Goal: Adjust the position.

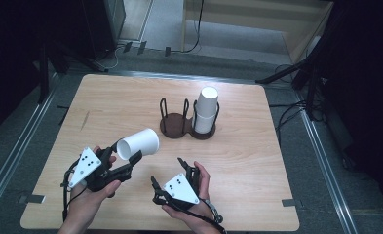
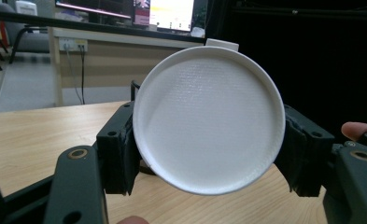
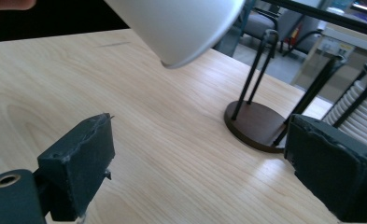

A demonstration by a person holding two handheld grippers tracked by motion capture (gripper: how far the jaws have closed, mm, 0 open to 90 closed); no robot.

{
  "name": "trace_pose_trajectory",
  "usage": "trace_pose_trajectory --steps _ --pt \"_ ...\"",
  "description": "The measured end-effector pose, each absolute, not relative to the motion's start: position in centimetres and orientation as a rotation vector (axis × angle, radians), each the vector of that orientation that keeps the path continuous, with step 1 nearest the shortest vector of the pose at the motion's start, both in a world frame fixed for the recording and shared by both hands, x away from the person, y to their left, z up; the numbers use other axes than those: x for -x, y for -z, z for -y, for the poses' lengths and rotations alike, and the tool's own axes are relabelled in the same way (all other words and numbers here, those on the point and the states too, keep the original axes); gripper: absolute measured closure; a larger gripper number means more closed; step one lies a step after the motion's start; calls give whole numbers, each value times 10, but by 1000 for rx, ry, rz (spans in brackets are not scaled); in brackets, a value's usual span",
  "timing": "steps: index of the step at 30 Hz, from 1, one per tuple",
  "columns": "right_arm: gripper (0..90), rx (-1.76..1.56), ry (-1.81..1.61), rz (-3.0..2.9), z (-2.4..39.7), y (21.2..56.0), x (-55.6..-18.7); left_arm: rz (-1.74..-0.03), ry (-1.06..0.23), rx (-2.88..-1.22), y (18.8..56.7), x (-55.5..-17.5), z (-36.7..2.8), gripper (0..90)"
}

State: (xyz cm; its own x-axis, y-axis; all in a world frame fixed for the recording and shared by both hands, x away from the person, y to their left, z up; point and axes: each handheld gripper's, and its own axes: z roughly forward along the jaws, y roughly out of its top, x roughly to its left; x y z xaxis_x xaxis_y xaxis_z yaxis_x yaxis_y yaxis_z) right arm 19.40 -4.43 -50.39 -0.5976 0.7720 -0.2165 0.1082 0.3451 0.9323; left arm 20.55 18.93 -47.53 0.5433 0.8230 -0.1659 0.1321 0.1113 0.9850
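A white paper cup (image 1: 138,143) lies on its side in the air over the front left of the wooden table (image 1: 106,97). My left gripper (image 1: 124,155) is shut on it. In the left gripper view the cup's round base (image 2: 208,119) faces the camera and both pads (image 2: 118,149) press on its sides. My right gripper (image 1: 167,171) is at the front centre, just right of the left one. It stands open (image 3: 200,172) with nothing between its jaws, and the held cup (image 3: 181,23) hangs above and ahead of it.
A dark two-slot wire cup holder (image 1: 186,124) stands mid-table. Its right slot holds a stack of white cups (image 1: 206,109); its left slot (image 3: 256,123) has none. Black stands and cables surround the table.
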Motion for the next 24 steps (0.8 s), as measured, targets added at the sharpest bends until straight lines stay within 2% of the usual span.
trace_pose_trajectory --steps 9,15,24 --pt "94 -842 -1357 -1919 44 497 -194 -878 -669 -1380 482 -207 -187 329" --pt "15 -999 -1392 -1889 48 489 -198 -877 -674 -1369 484 -207 -187 330" --pt "15 -1187 -1502 -1852 49 475 -205 -870 -688 -1358 488 -208 -187 330"
